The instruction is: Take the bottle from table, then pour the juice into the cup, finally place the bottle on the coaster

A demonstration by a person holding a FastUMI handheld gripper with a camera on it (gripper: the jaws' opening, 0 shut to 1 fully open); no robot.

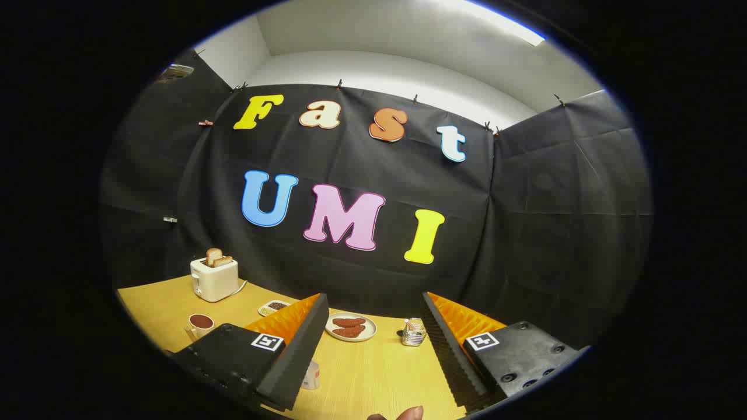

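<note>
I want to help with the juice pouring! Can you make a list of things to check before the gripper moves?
1. Hand-held gripper open with nothing between its fingers: ok.
2. Bottle found: cannot tell; a small white container beside one finger is partly hidden.
3. Cup found: ok; a cup with dark contents stands near the toaster.
4. Coaster found: cannot tell.
5. Things to avoid ahead: ok; the plate and small jar lie beyond the fingers, apart from them.
6. Table between the fingers free: not ok; a fingertip pokes in at the near edge.
</note>
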